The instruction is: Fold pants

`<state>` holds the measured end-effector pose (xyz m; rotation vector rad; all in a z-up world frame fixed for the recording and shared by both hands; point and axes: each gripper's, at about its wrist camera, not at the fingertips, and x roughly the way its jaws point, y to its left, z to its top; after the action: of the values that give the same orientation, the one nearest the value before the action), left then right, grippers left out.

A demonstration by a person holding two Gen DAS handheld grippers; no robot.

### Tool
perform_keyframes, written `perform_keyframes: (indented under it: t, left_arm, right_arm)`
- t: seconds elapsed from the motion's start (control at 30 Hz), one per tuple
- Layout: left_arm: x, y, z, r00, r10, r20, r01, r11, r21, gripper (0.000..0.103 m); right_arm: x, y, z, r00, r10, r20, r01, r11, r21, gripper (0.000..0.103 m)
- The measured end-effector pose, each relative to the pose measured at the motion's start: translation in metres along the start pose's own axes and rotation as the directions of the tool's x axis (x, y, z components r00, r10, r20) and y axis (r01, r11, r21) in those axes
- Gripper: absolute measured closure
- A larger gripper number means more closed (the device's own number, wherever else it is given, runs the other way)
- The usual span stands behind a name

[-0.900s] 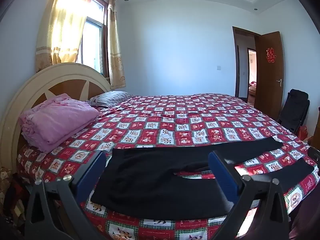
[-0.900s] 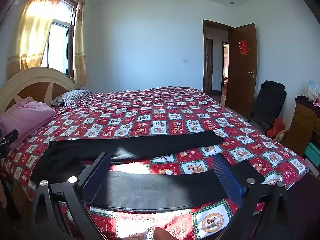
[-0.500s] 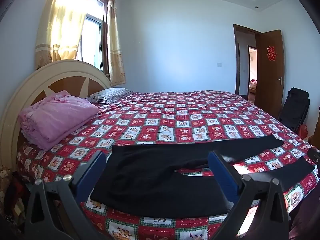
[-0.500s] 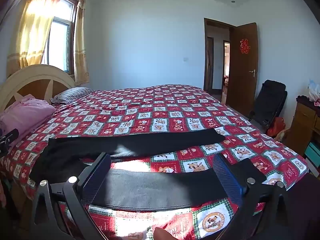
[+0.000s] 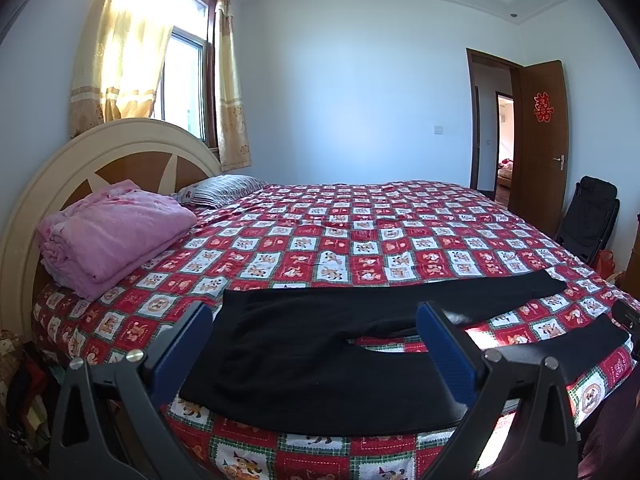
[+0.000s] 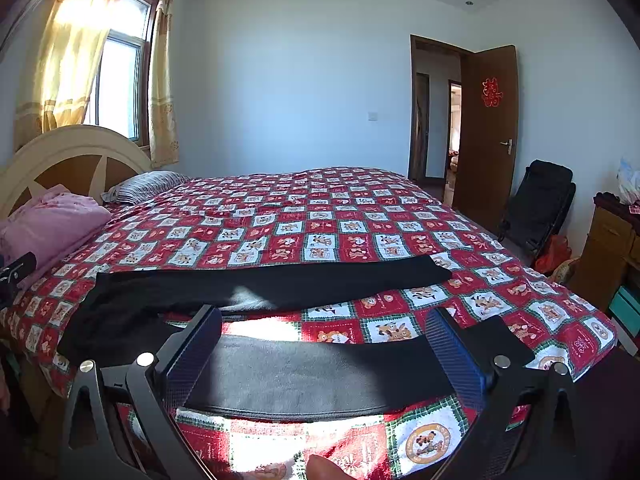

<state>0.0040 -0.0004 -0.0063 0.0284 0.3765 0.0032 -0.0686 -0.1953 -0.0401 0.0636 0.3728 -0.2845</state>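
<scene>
Black, soft pants point(image 5: 320, 344) lie flat across the lower frame on the checked bedspread point(image 5: 360, 240); expect limp, light cloth. Your left gripper point(image 5: 316, 344) and right gripper point(image 6: 324, 352) hover with jaws wide, empty. Pinch the cuffs or waistband edge.

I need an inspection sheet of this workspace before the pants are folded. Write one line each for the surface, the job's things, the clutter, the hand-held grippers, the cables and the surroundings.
Surface: bed with a red checked cover, sun patches near the front edge.
Job's things: black pants lying flat along the near edge, legs spread apart, waist toward the headboard, not yet folded.
Clutter: folded pink blanket and striped pillow by the headboard, clear of the pants.
Grippers: left hand-held gripper and right hand-held gripper both open, hovering in front of the pants, holding nothing.
Cables: nothing seen.
Surroundings: curtained window, open door, black chair, wooden cabinet.
</scene>
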Motion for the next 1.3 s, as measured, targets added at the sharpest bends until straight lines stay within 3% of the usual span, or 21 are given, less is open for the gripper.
perform_keyframes:
  t: [1.3]
  left_arm:
    - [0.0068, -0.0013, -0.0041, 1.000, -0.011, -0.021, 0.011, 1.000, -0.014, 0.000]
  right_arm:
    - [0.0042, 0.0008, -0.0052, 1.000, 0.004, -0.010, -0.004, 1.000, -0.005, 0.001]
